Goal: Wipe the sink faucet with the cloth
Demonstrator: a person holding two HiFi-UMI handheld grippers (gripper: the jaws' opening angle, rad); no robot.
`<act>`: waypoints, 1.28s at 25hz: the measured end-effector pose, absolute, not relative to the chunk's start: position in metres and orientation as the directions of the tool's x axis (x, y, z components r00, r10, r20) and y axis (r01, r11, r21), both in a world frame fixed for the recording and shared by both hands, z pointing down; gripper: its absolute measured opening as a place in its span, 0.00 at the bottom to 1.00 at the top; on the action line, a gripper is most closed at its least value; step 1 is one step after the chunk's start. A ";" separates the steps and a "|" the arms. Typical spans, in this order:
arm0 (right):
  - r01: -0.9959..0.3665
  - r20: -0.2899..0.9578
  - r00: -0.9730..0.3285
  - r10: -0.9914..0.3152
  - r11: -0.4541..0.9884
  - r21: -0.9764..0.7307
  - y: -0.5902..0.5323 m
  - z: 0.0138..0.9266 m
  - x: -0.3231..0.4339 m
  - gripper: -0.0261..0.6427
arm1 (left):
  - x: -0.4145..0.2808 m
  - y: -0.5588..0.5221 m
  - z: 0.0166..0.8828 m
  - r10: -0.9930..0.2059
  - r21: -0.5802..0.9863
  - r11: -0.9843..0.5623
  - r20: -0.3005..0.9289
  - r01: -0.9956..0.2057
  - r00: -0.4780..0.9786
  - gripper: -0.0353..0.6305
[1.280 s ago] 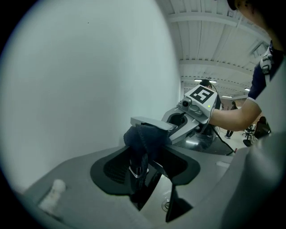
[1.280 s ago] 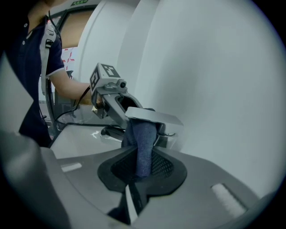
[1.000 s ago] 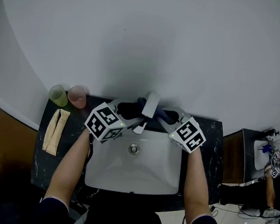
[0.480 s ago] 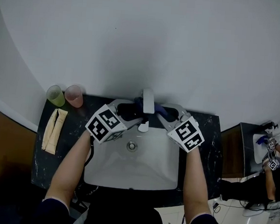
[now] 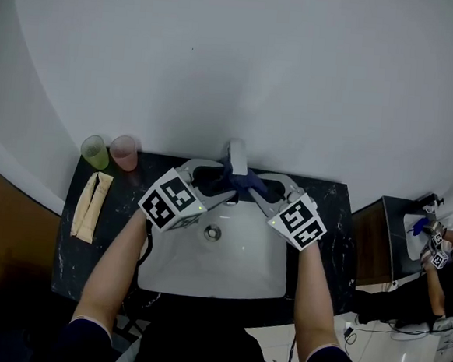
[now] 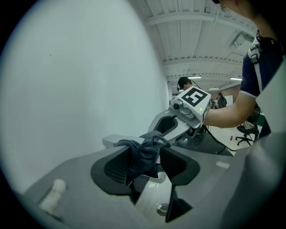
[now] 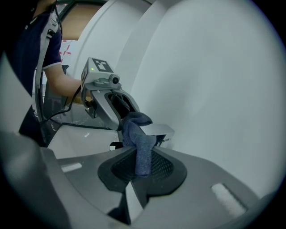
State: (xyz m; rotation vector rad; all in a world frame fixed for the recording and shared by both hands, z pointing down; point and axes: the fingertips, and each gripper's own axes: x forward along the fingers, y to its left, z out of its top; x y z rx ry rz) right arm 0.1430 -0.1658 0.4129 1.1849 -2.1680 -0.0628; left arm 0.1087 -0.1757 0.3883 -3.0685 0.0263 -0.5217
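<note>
Dark counter [image 5: 329, 216] and white sink [image 5: 211, 280] fill the head view, where left gripper [image 5: 228, 181] and right gripper [image 5: 257, 190] meet at the faucet [image 5: 237, 154], the blue cloth [image 5: 246, 183] slung between them. Left gripper view: jaws stand wide, clamping a thick bunch of cloth [image 6: 144, 156]. Right gripper view: jaws pinch tight on the cloth's other end

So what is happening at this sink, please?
A person is wiping the faucet above the white sink with a dark blue cloth. The cloth is slung over the faucet, and each end is pinched in a claw. The left claw holds a thick bunch of it, and the right claw is shut tight on a thinner strip. The claws sit close on either side of the faucet, so the wiping looks to be under way.
</note>
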 end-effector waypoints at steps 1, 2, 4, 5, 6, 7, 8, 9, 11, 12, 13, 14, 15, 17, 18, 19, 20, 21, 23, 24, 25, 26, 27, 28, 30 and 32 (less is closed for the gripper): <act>-0.734 0.522 -0.376 -0.765 0.591 0.336 -0.162 0.412 0.141 0.13 | 0.108 -0.172 0.388 -0.018 -0.031 -0.999 0.330 -0.008 0.944 0.37; -0.733 0.521 -0.381 -0.764 0.593 0.334 -0.158 0.412 0.138 0.13 | 0.106 -0.169 0.387 -0.014 -0.030 -1.000 0.329 -0.005 0.944 0.37; -0.728 0.517 -0.392 -0.761 0.600 0.330 -0.151 0.410 0.131 0.13 | 0.102 -0.163 0.388 -0.007 -0.031 -1.000 0.330 0.003 0.944 0.37; -0.725 0.518 -0.398 -0.757 0.605 0.328 -0.148 0.410 0.127 0.13 | 0.100 -0.160 0.390 -0.006 -0.037 -0.999 0.332 0.007 0.943 0.37; -0.721 0.521 -0.402 -0.753 0.611 0.327 -0.145 0.410 0.124 0.13 | 0.097 -0.158 0.391 -0.005 -0.042 -0.999 0.334 0.009 0.942 0.37; -0.716 0.526 -0.406 -0.747 0.618 0.325 -0.142 0.412 0.121 0.13 | 0.094 -0.155 0.393 -0.003 -0.043 -0.999 0.339 0.012 0.941 0.37; -0.712 0.533 -0.409 -0.741 0.624 0.321 -0.139 0.413 0.118 0.13 | 0.092 -0.153 0.396 0.001 -0.040 -0.999 0.346 0.015 0.938 0.37; -0.708 0.540 -0.412 -0.733 0.631 0.316 -0.137 0.416 0.116 0.13 | 0.088 -0.150 0.399 0.005 -0.035 -0.999 0.354 0.019 0.935 0.37; -0.700 0.560 -0.418 -0.716 0.646 0.304 -0.133 0.421 0.112 0.13 | 0.083 -0.145 0.407 0.019 -0.014 -1.000 0.378 0.027 0.925 0.37; -0.697 0.570 -0.418 -0.708 0.652 0.299 -0.132 0.424 0.111 0.13 | 0.081 -0.143 0.412 0.025 -0.002 -1.000 0.391 0.028 0.920 0.37; -0.694 0.579 -0.417 -0.701 0.656 0.295 -0.131 0.425 0.111 0.13 | 0.081 -0.143 0.416 0.026 0.007 -1.000 0.402 0.025 0.915 0.37; -0.693 0.585 -0.416 -0.696 0.659 0.291 -0.130 0.427 0.111 0.13 | 0.081 -0.143 0.420 0.021 0.012 -1.000 0.410 0.018 0.912 0.37; -0.693 0.589 -0.416 -0.692 0.662 0.288 -0.130 0.428 0.111 0.13 | 0.082 -0.144 0.424 0.014 0.014 -1.000 0.415 0.009 0.910 0.37; -0.690 0.591 -0.421 -0.688 0.666 0.283 -0.128 0.428 0.111 0.13 | 0.083 -0.145 0.426 -0.001 0.012 -1.000 0.414 -0.006 0.910 0.37; -0.688 0.591 -0.425 -0.686 0.669 0.281 -0.126 0.428 0.110 0.13 | 0.083 -0.144 0.426 -0.003 0.016 -1.000 0.409 -0.011 0.912 0.37; -0.685 0.590 -0.430 -0.684 0.672 0.280 -0.125 0.428 0.108 0.13 | 0.082 -0.143 0.425 -0.006 0.025 -1.000 0.403 -0.017 0.915 0.37; -0.680 0.590 -0.435 -0.680 0.678 0.279 -0.122 0.428 0.105 0.13 | 0.080 -0.141 0.423 -0.012 0.033 -0.999 0.396 -0.028 0.918 0.37; -0.674 0.592 -0.442 -0.674 0.685 0.277 -0.119 0.429 0.102 0.13 | 0.077 -0.141 0.422 -0.026 0.036 -0.998 0.386 -0.043 0.922 0.37; -0.660 0.596 -0.453 -0.663 0.699 0.276 -0.112 0.431 0.095 0.13 | 0.069 -0.142 0.420 -0.064 0.021 -0.997 0.371 -0.077 0.927 0.37; -0.653 0.597 -0.458 -0.659 0.705 0.276 -0.108 0.432 0.091 0.13 | 0.064 -0.143 0.419 -0.083 0.003 -0.996 0.366 -0.090 0.927 0.38; -0.647 0.596 -0.462 -0.656 0.710 0.279 -0.105 0.431 0.088 0.13 | 0.058 -0.143 0.417 -0.099 -0.018 -0.995 0.363 -0.099 0.927 0.38; -0.640 0.595 -0.466 -0.655 0.714 0.284 -0.102 0.429 0.084 0.13 | 0.053 -0.144 0.414 -0.111 -0.035 -0.994 0.359 -0.106 0.927 0.38; -0.634 0.594 -0.468 -0.654 0.717 0.291 -0.099 0.427 0.082 0.13 | 0.047 -0.145 0.411 -0.120 -0.047 -0.993 0.355 -0.111 0.927 0.38; -0.628 0.592 -0.470 -0.655 0.719 0.298 -0.097 0.424 0.079 0.13 | 0.042 -0.146 0.407 -0.129 -0.056 -0.992 0.348 -0.116 0.929 0.38; -0.619 0.590 -0.469 -0.657 0.721 0.310 -0.094 0.420 0.075 0.13 | 0.031 -0.150 0.394 -0.159 -0.075 -0.987 0.319 -0.142 0.934 0.38; -0.615 0.595 -0.459 -0.660 0.719 0.323 -0.094 0.418 0.073 0.13 | 0.020 -0.154 0.377 -0.204 -0.090 -0.978 0.268 -0.186 0.942 0.38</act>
